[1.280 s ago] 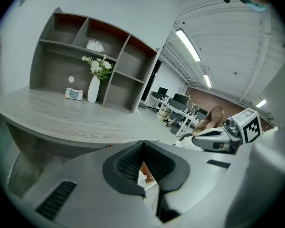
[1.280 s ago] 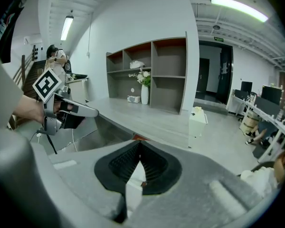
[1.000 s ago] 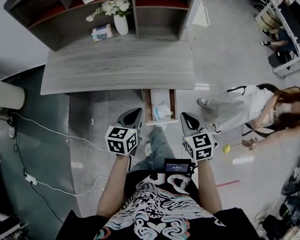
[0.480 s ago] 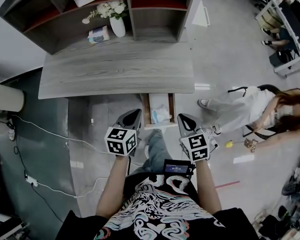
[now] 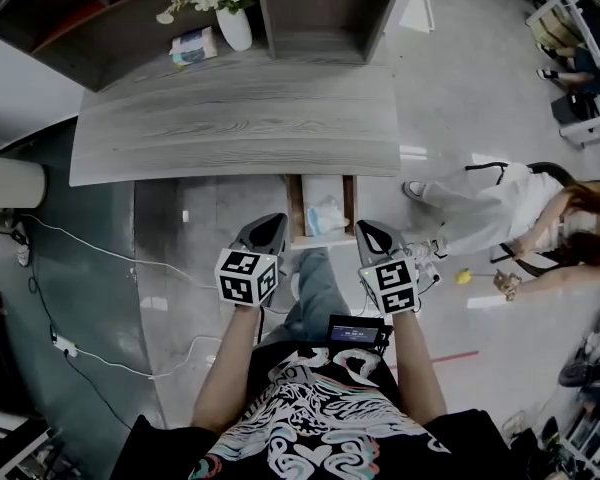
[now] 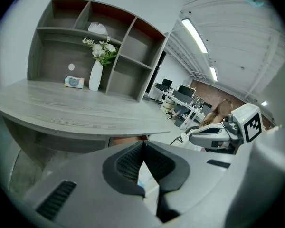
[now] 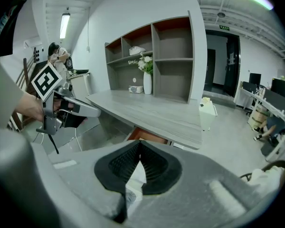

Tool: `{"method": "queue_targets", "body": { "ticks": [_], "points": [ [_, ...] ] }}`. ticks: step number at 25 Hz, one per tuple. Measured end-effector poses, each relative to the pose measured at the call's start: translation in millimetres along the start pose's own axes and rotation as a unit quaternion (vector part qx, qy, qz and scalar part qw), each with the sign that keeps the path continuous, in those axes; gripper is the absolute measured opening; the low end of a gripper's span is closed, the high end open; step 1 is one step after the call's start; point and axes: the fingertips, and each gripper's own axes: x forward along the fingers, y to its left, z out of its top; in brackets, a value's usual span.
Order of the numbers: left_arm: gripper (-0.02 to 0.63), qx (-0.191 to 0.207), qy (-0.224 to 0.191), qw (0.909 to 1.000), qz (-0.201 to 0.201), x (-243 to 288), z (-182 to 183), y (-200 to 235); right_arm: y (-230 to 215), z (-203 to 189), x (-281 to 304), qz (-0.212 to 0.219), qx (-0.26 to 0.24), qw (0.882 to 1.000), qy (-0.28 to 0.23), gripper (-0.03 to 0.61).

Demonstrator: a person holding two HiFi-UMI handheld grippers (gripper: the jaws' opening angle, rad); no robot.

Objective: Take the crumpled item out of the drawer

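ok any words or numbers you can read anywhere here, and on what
No text here can be read.
Green sign above the doorway: too small to read.
Packet on the desk: print blurred.
Screen at the person's chest: too small to read.

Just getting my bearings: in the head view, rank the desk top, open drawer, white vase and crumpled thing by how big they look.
Largest: desk top
Next: open drawer
Smallest: white vase and crumpled item look about alike, so I won't rank them.
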Motion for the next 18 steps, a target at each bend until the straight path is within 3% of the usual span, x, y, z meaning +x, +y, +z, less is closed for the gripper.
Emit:
{"method": "queue_targets", "body": {
  "ticks": [10, 18],
  "points": [
    [0.0, 0.01, 0.068, 0.9976, 0.004, 25, -53, 8, 5, -32, 27, 0.027, -0.006, 0.998, 0.05, 0.006],
    [0.0, 0.055, 0.104, 0.9929, 0.019, 47, -77, 10, 1, -61, 51, 0.039, -0.044, 0.994, 0.087, 0.006]
  ]
}}
